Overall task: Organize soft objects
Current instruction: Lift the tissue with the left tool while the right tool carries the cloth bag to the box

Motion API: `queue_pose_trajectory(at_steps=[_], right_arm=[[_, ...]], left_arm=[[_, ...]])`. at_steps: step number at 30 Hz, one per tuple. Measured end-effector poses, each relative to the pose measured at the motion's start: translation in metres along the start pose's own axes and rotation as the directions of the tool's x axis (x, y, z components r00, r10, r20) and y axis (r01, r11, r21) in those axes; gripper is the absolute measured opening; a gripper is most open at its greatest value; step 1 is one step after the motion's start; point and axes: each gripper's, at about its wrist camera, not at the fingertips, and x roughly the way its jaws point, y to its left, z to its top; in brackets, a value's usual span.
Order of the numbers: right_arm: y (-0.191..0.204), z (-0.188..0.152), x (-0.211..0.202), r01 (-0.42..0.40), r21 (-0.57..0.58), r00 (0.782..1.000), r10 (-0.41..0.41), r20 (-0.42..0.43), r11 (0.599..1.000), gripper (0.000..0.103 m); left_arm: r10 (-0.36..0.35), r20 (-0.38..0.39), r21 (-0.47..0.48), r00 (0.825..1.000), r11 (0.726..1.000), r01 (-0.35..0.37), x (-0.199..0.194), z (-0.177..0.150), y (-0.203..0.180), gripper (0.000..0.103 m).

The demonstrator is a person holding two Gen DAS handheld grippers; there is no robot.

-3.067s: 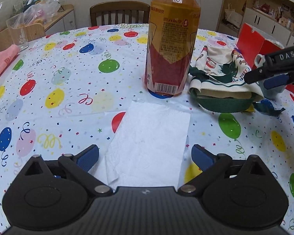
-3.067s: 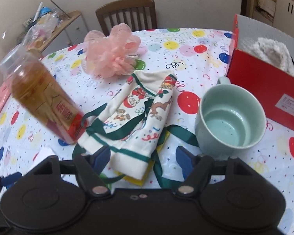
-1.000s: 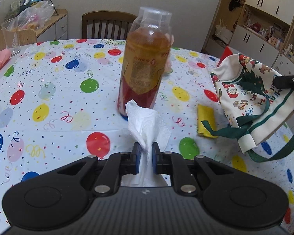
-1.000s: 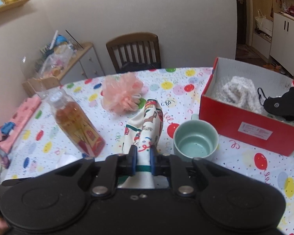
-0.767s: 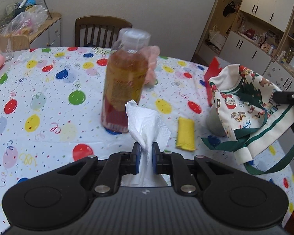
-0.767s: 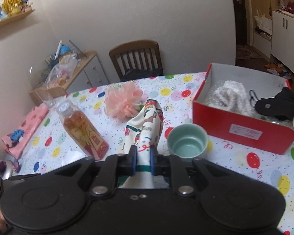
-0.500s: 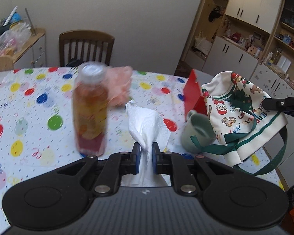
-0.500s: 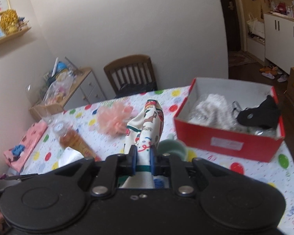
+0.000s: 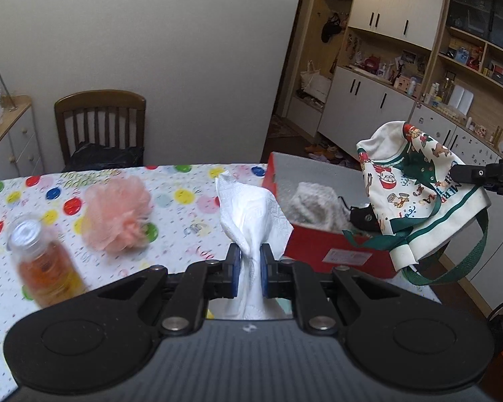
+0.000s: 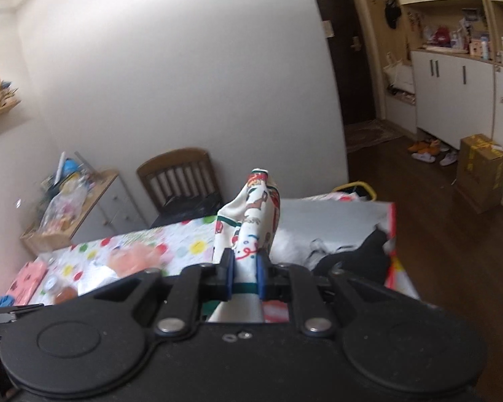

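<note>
My left gripper [image 9: 250, 276] is shut on a white paper tissue [image 9: 248, 207] and holds it high above the table. My right gripper [image 10: 244, 281] is shut on a cream Christmas-print cloth bag [image 10: 251, 214] with green straps. The bag also shows in the left wrist view [image 9: 415, 187], hanging in the air over the right end of the red box [image 9: 322, 248]. The box holds a white fluffy item [image 9: 313, 201] and a black item [image 9: 360, 212]. A pink mesh pouf [image 9: 117, 214] lies on the balloon-print tablecloth [image 9: 184, 201].
An orange drink bottle [image 9: 42, 264] stands at the left on the table. A wooden chair [image 9: 99, 127] is behind the table. A side cabinet [image 10: 80, 197] with clutter stands at the far left. Cupboards [image 9: 419, 100] line the right wall. A cardboard box [image 10: 483, 171] sits on the floor.
Both grippers have risen and moved right toward the red box, still holding the tissue and the bag. The box now lies under the bag. The mug has dropped out of view.
</note>
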Motion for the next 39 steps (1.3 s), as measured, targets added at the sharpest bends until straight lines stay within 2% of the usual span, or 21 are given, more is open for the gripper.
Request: queue_pose_trajectory(at_steps=[9, 22, 28, 39], right_arm=[[-0.061, 0.029, 0.022, 0.046, 0.035, 0.999, -0.047, 0.027, 0.998, 0.013], [-0.107, 0.059, 0.077, 0.023, 0.063, 0.998, -0.027, 0.063, 0.998, 0.013], [-0.121, 0.051, 0.110, 0.023, 0.080, 0.999, -0.026, 0.040, 0.997, 0.013], [-0.134, 0.010, 0.148, 0.008, 0.119, 0.997, 0.002, -0.083, 0.993, 0.013]], left_arm=[[-0.031, -0.033, 0.018, 0.999, 0.999, 0.032, 0.061, 0.037, -0.047, 0.012], [-0.006, -0.047, -0.001, 0.999, 1.000, 0.006, 0.138, 0.068, -0.096, 0.012], [0.019, -0.066, -0.008, 0.998, 1.000, -0.020, 0.171, 0.076, -0.108, 0.012], [0.029, -0.108, 0.017, 0.994, 0.999, -0.027, 0.222, 0.074, -0.124, 0.012]])
